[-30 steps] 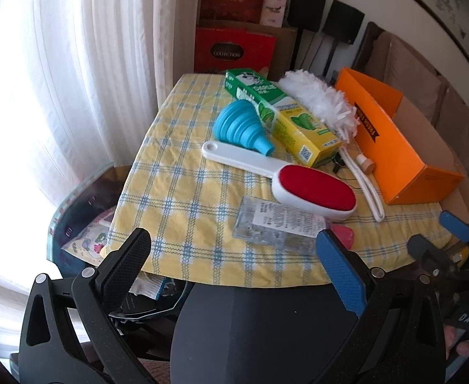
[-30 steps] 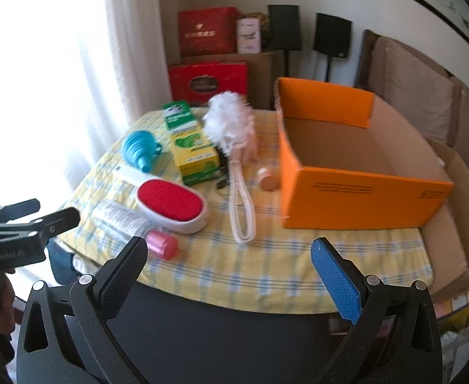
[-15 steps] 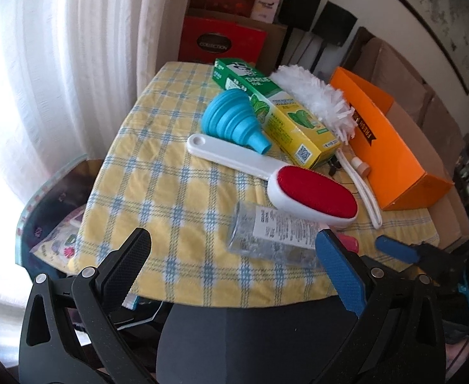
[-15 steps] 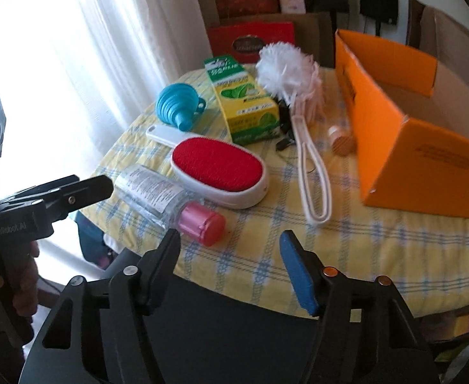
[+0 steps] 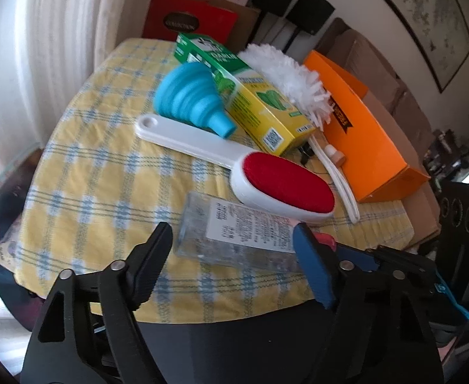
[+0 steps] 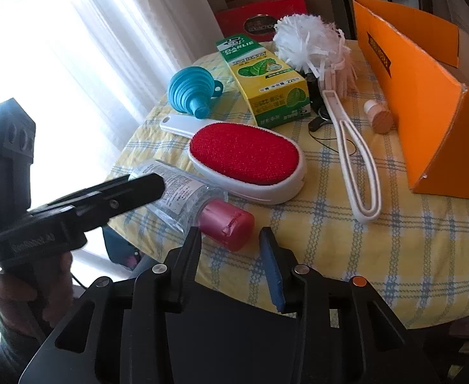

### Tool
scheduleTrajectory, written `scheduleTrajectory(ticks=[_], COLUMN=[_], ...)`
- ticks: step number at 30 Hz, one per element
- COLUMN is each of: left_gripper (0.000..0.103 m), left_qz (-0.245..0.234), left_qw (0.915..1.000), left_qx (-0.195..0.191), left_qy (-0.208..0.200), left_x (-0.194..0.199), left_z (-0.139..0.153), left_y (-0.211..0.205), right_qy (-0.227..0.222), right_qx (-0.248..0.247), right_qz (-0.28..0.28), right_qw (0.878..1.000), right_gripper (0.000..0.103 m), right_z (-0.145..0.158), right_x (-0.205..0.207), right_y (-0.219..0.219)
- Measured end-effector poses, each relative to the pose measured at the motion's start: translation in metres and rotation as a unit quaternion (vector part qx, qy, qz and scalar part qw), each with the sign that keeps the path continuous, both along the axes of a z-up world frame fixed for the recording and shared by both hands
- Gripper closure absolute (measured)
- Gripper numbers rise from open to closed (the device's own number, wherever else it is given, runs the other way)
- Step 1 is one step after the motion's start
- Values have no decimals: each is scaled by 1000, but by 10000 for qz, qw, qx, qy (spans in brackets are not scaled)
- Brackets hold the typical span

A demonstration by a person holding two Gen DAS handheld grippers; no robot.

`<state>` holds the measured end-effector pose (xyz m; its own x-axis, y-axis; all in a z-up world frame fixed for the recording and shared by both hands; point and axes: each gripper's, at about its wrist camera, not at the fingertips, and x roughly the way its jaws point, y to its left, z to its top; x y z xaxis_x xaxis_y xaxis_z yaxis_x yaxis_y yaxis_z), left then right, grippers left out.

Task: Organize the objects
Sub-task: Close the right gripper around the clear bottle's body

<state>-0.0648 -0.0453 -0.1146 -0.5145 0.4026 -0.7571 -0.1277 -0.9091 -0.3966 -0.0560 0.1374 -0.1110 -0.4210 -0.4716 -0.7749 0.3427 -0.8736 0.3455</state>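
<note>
Clear bottle [image 5: 234, 233]: right end and cap mostly hidden behind left gripper's blue finger [image 5: 311, 268]; label print unreadable. Duster [image 5: 285, 76] handle base hidden behind toothpaste box [image 5: 244, 92]. Orange box [image 6: 426, 102] cut off at right edge.

1. Clear bottle [image 6: 183, 192], pink cap [image 6: 226, 228], lies on its side at my worktop's near edge.
2. Red-padded white lint brush [image 6: 247, 160] lies flat just behind it.
3. Blue funnel [image 6: 192, 94] lies tipped over beside the green-yellow toothpaste box [image 6: 266, 86].
4. Orange box [image 6: 426, 102] stands open.
</note>
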Motion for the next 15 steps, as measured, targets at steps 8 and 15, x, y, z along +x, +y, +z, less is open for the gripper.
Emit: scheduleTrajectory(ticks=[8, 15], left_gripper=[30, 36], left_qz=[-69, -310], left_qw=[9998, 9989], left_qx=[-132, -13], left_qy=[161, 357], left_x=[5, 12], left_z=[9, 29], left_y=[5, 18], right_qy=[-17, 350], right_qx=[8, 35], right_qz=[-5, -44], right_qw=[10000, 9994], right_gripper=[71, 72], right_z=[-1, 23], right_x=[-3, 4], right_y=[-1, 9])
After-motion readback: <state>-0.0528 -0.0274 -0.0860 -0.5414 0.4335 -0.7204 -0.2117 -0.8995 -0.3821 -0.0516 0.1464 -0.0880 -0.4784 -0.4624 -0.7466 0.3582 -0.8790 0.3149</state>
